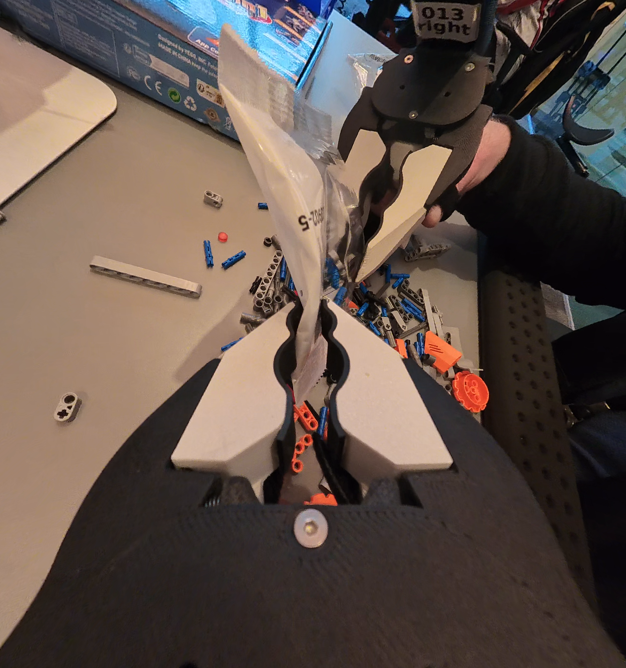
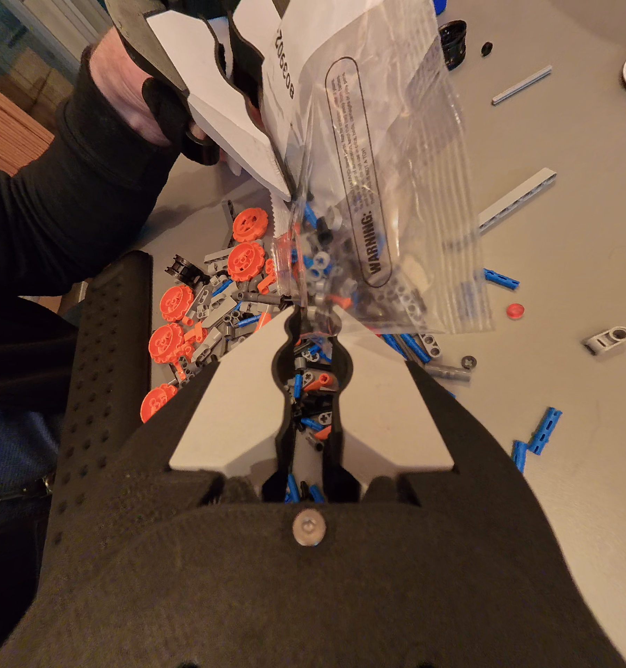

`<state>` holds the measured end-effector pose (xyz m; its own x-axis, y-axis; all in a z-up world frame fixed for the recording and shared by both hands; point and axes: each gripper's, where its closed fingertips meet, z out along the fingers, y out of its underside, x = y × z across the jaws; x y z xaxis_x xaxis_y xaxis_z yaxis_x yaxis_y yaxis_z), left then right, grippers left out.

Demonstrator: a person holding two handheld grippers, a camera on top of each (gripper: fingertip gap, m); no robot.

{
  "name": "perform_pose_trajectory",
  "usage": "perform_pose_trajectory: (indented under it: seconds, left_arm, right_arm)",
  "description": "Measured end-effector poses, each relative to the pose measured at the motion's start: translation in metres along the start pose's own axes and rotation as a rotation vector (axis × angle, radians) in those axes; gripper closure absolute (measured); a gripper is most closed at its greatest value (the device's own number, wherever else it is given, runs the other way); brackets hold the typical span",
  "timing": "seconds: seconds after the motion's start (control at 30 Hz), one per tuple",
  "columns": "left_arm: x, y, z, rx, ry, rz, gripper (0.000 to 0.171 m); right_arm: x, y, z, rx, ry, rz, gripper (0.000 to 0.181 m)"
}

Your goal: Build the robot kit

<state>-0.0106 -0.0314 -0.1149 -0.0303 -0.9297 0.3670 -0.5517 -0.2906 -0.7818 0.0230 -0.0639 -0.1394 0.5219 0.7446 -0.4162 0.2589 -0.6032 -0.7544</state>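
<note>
A clear plastic bag [image 1: 286,173] with a white label is held up over a grey table [image 1: 87,343], stretched between both grippers. My left gripper [image 1: 309,307] is shut on one edge of it. My right gripper [image 2: 313,311] is shut on a lower corner of the bag [image 2: 387,144], where small blue, grey and black pieces [image 2: 326,267] are bunched inside. The right gripper [image 1: 362,267] also shows in the left wrist view, and the left gripper [image 2: 282,180] in the right wrist view. A pile of loose pieces [image 1: 394,311] lies under the bag, with orange gear wheels [image 2: 246,262].
A blue cardboard box [image 1: 159,47] stands at the back. A long grey beam [image 1: 145,276], blue pins [image 1: 233,259], a red stud [image 1: 223,236] and a grey connector [image 1: 67,406] lie scattered. A white board [image 1: 33,119] lies far left. A black perforated strip [image 1: 517,361] runs along the table edge. Spacing between my two grippers at the tips: around 6 centimetres.
</note>
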Motion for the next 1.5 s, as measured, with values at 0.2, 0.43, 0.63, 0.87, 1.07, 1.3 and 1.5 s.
perform_pose_trajectory:
  seconds: [0.2, 0.43, 0.63, 0.87, 1.07, 1.3, 1.5]
  left_arm:
    - [-0.008, 0.003, 0.001, -0.001, -0.011, -0.075, 0.164]
    - [-0.017, 0.011, 0.007, -0.017, -0.008, -0.166, 0.164]
    - [-0.026, 0.016, 0.008, -0.021, -0.028, -0.219, 0.164]
    - [-0.033, 0.03, 0.012, -0.075, -0.041, -0.272, 0.163]
    - [-0.038, 0.034, 0.01, -0.095, -0.07, -0.278, 0.161]
    - [-0.042, 0.037, 0.011, -0.113, -0.099, -0.272, 0.151]
    - [-0.044, 0.031, 0.007, -0.1, -0.133, -0.249, 0.146]
  right_arm:
    - [0.004, 0.003, -0.001, -0.026, 0.035, -0.006, 0.164]
    - [0.012, 0.012, -0.002, -0.093, 0.117, -0.04, 0.164]
    - [0.013, 0.02, -0.013, -0.177, 0.2, -0.127, 0.165]
    - [-0.008, 0.032, 0.007, -0.271, 0.149, -0.339, 0.168]
    - [-0.005, 0.039, 0.02, -0.335, 0.178, -0.421, 0.175]
    - [0.001, 0.047, 0.022, -0.373, 0.194, -0.427, 0.181]
    - [-0.003, 0.044, 0.022, -0.35, 0.172, -0.407, 0.173]
